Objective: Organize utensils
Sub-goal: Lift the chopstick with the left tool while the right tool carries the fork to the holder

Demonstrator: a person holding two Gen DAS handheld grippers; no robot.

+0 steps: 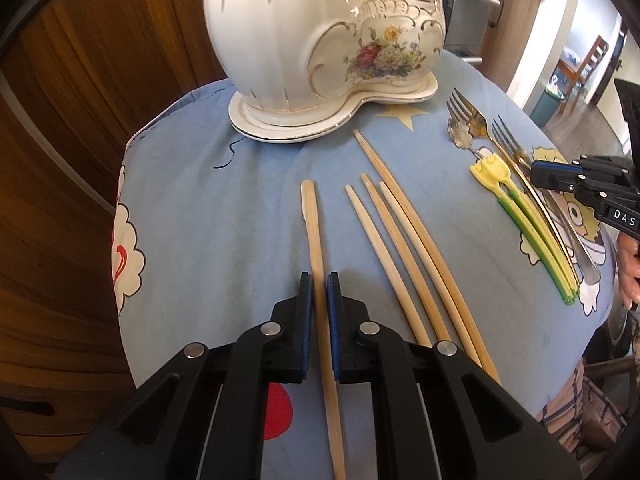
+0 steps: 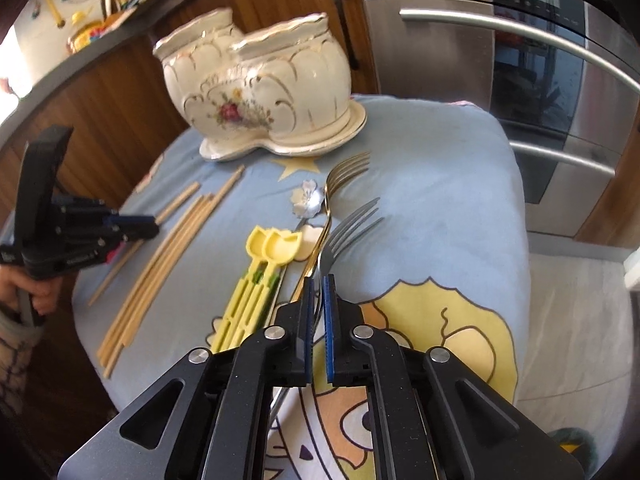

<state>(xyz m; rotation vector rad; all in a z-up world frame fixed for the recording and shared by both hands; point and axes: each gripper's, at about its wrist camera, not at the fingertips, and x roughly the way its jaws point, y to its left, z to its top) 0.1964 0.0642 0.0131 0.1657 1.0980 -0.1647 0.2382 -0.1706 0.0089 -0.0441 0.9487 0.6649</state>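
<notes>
My left gripper (image 1: 319, 280) is shut on a single wooden chopstick (image 1: 314, 232) lying apart from several other chopsticks (image 1: 396, 248) on the blue cloth. My right gripper (image 2: 318, 282) is shut on the silver fork (image 2: 344, 232), whose tines point away; a gold fork (image 2: 340, 178) lies just left of it. Yellow-green plastic utensils (image 2: 256, 276) lie beside the forks. The white floral ceramic holder (image 1: 320, 32) stands at the far end and also shows in the right wrist view (image 2: 260, 92). The right gripper shows at the right edge of the left wrist view (image 1: 538, 174).
The blue cartoon-print cloth (image 1: 224, 184) covers a small table. Wooden cabinets (image 1: 80, 80) stand to the left, a steel oven (image 2: 520, 80) behind. A flower-shaped metal utensil head (image 2: 306, 202) lies near the gold fork.
</notes>
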